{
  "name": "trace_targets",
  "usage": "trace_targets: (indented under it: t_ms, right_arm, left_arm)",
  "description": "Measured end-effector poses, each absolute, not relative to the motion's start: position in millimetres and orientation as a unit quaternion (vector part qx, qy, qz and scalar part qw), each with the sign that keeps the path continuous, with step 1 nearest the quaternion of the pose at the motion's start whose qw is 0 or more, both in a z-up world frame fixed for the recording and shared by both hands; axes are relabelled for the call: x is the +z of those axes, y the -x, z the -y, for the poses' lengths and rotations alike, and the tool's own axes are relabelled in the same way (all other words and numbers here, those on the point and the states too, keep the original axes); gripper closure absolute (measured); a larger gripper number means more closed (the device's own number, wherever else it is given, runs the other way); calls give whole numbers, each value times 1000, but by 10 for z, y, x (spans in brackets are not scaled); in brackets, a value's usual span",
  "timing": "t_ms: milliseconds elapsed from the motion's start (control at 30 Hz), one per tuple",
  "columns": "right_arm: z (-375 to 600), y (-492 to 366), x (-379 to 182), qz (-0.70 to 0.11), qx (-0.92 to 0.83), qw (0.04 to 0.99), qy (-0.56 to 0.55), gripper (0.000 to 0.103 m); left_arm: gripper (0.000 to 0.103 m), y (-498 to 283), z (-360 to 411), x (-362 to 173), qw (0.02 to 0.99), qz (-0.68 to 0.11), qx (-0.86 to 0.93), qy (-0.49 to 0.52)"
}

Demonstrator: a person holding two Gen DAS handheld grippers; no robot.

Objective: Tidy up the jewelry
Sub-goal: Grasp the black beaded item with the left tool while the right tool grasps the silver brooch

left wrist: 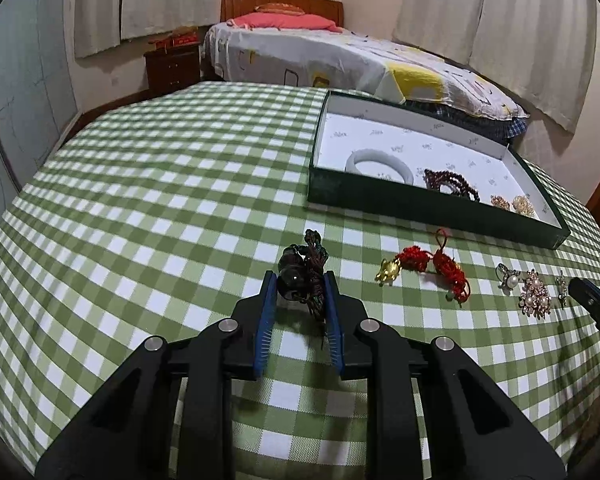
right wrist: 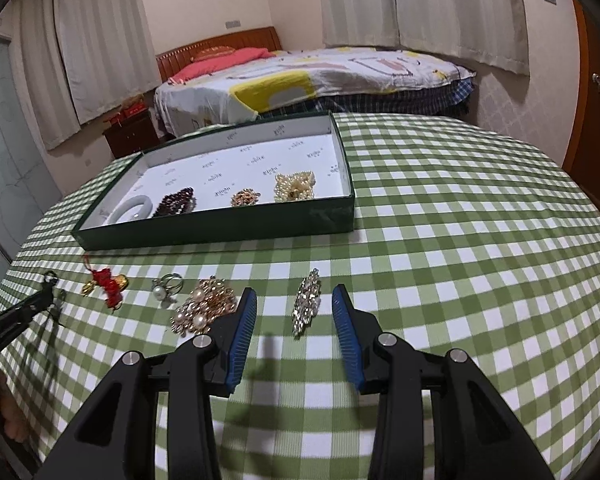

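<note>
While left gripper (left wrist: pixel 300 284) jaws clench dark pendant (left wrist: pixel 296 276) on near surface, right gripper (right wrist: pixel 294 300) jaws stand released around brooch (right wrist: pixel 307 300). Next: lift pendant into far box (left wrist: pixel 400 196).

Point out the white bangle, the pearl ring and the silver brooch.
white bangle (left wrist: pixel 380 159): left wrist view, near rim of the band.
pearl ring (right wrist: pixel 159 291): right wrist view, on the pearl.
silver brooch (right wrist: pixel 307 306): right wrist view, middle of its body.
</note>
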State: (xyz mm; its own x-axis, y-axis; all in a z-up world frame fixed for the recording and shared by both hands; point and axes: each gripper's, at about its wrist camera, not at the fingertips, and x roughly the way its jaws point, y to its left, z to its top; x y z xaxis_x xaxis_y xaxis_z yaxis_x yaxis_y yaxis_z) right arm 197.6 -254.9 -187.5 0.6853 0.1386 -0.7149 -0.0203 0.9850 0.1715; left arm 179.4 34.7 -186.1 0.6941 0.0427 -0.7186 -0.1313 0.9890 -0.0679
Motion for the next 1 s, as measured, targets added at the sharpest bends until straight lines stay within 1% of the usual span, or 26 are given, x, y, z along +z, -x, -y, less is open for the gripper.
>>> trace_targets:
  t_ms: [167, 233, 333, 467, 667, 1000]
  right_arm:
    - [2519, -2087, -1951, -423, 46, 902, -74, 71]
    - [2511, -2107, -1982, -432, 45, 898, -72, 80]
    - [2523, -2098, -1973, -434, 39, 898, -64, 88]
    - [2537, -2083, -1957, -433, 39, 898, -64, 89]
    - [2532, -1985, -1840, -406, 44, 910, -67, 89]
    - [2497, -2059, -1430, -343, 66, 934, -72, 89]
  left_arm:
    - [80, -1800, -347, -1860, 919, -388, 45, 56]
    - [80, -1805, -354, -1862, 919, -389, 45, 57]
    - [80, -1808, -363, -1856, 918, -389, 45, 59]
    - [80, -1800, -352, -1843, 919, -388, 43, 60]
    - [80, -1789, -319, -1765, 922, -380, 37, 60]
    - [80, -1886, -193, -1478, 933, -353, 12, 69]
